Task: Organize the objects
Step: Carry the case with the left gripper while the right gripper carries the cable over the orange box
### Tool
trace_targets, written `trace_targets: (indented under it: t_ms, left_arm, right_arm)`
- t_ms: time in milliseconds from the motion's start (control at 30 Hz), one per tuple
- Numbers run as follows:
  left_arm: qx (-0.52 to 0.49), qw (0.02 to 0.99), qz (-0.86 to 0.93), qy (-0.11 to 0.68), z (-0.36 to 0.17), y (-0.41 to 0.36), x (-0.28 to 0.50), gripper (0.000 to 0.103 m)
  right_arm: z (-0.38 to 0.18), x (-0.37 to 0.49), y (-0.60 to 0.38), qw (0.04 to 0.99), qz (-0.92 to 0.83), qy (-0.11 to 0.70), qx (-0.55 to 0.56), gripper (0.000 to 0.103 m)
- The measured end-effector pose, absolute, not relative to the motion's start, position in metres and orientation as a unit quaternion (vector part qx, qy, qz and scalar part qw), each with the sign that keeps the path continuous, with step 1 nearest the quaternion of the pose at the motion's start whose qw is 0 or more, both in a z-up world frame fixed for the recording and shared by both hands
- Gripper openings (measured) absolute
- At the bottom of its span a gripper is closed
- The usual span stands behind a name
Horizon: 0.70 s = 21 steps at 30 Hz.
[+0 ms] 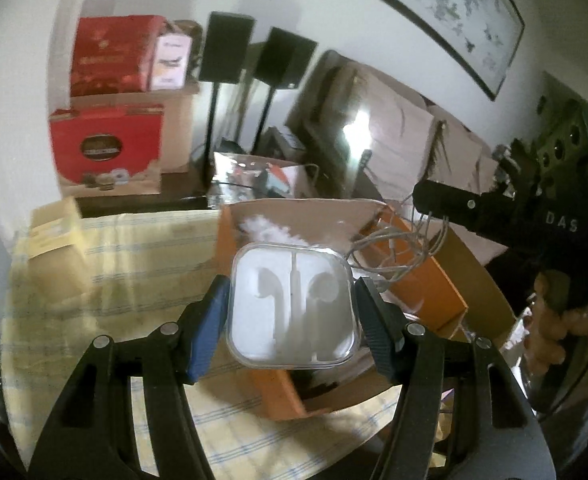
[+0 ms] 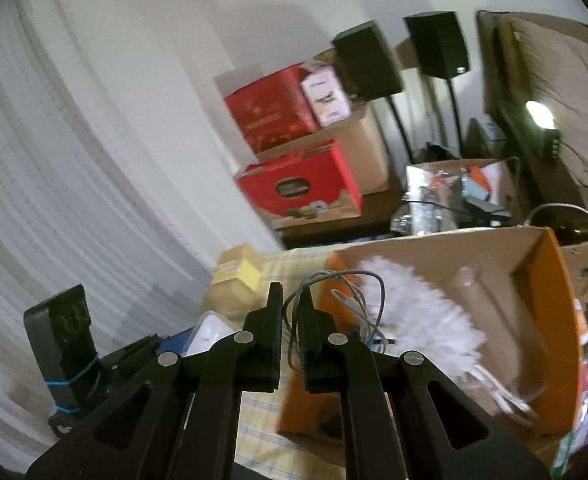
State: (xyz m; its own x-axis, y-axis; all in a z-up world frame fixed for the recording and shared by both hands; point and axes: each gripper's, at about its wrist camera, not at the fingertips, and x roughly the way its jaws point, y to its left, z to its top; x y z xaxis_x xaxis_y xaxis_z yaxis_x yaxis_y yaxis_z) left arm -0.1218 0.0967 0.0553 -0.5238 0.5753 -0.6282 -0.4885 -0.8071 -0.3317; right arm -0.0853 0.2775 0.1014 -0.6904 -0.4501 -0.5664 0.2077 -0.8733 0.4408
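Right now the left gripper (image 1: 292, 312) pinches a clear, rounded-square plastic earphone case (image 1: 293, 305) by its two side edges, blue pads pressed against it, and holds it in the air over the near end of an open orange cardboard box (image 1: 422, 280). White earbud shapes show through the case lid. The right gripper (image 2: 291, 322) has its jaws pressed almost together on a loose tangle of thin grey cable (image 2: 336, 312), whose loops stick up and hang beside the black fingers. In the left wrist view the same cable (image 1: 398, 248) dangles from the right gripper's (image 1: 428, 202) tip above the box's far right side, a person's hand (image 1: 554, 320) wrapped around the handle. Inside the box lies a white feather duster (image 2: 410, 316). The box sits on a yellow checked tablecloth (image 1: 106, 280); a small tan carton (image 1: 54, 228) stands at the table's far left corner.
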Motion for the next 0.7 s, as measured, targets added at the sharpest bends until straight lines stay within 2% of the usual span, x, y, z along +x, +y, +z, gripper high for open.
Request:
trace_targets:
  t_ms: [367, 700]
  left_arm:
    - [-0.393, 0.332, 0.857, -0.028, 0.054, 0.167, -0.140, 0.060]
    - [-0.414, 0.341, 0.844, -0.015, 0.039, 0.219, -0.163, 0.060]
  right_arm:
    - [0.097, -0.079, 0.345, 0.119, -0.911, -0.186, 0.349, 0.006]
    - [0.057, -0.092, 0.395, 0.068, -0.902, -0.206, 0.373, 0.006]
